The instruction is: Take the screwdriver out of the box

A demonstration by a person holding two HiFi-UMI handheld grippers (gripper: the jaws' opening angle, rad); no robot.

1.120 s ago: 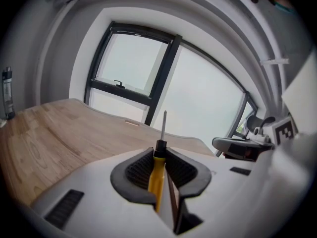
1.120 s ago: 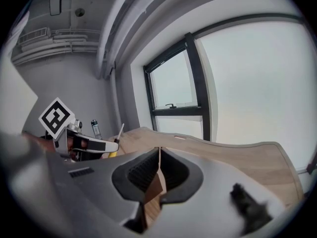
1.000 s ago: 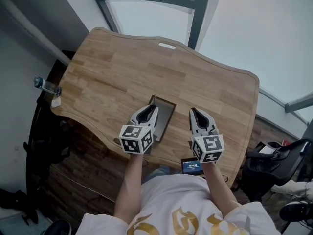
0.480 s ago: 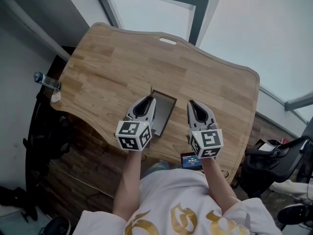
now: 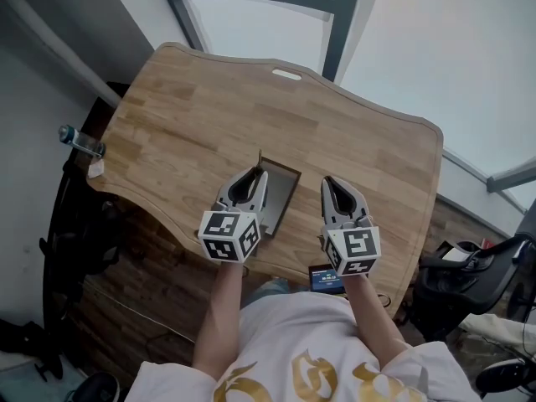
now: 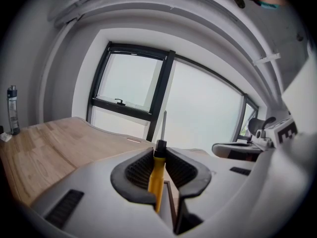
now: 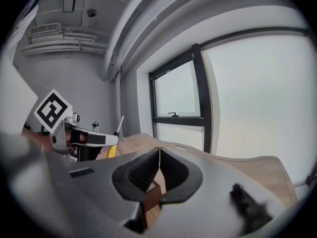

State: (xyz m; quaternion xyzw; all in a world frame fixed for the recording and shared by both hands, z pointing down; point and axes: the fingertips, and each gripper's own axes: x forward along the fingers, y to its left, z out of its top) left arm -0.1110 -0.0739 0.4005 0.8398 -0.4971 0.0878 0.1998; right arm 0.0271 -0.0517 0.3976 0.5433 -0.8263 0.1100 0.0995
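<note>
The ribbed left tool (image 6: 159, 149) pinches the screwdriver (image 6: 156, 175), with its smooth yellow handle and thin metal rod; the right tool (image 7: 159, 155) is closed and empty.

Wooden table (image 5: 193, 115) with curved edges, slot (image 5: 286, 78) near far edge, open box (image 5: 283, 189) lying toward near edge

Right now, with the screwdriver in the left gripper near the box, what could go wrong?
1. The left gripper pinches the screwdriver only at its tips, so the tool may pivot or slip and drop back toward the box.
2. The bare shaft sticks out past the tips, and the shut right gripper is close beside it; a sideways swing might knock the two together.
</note>
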